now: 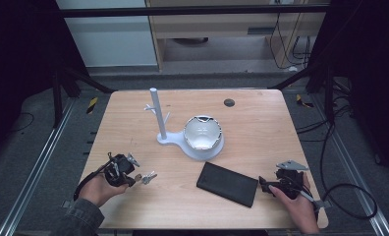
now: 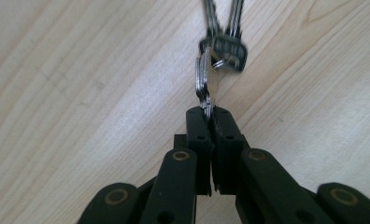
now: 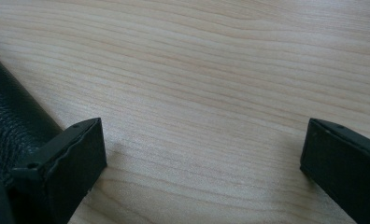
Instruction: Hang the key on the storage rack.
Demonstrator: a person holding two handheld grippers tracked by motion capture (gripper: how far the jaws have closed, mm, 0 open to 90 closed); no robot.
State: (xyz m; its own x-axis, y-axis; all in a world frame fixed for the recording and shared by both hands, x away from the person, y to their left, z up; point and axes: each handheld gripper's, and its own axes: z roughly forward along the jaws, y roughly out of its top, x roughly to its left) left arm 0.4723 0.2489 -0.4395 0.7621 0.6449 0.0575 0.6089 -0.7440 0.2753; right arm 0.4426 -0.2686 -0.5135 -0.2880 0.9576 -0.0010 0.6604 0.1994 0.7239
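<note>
A bunch of silver keys (image 1: 147,177) (image 2: 219,44) lies on the wooden table (image 1: 133,123) at the front left. My left gripper (image 1: 132,180) (image 2: 210,112) is shut on the key ring, its jaws pressed together around it. A black leather wallet (image 1: 227,184) (image 3: 8,126) lies flat at the front centre-right. My right gripper (image 1: 262,184) (image 3: 202,154) stands open just right of the wallet, low over bare wood, with one jaw beside the wallet's edge and nothing between the jaws.
A white stand with an upright pole and small pegs (image 1: 157,115) sits mid-table, and a white bowl (image 1: 202,132) rests on its round base. A dark round hole (image 1: 229,103) marks the far table edge. Cables trail on the floor at right.
</note>
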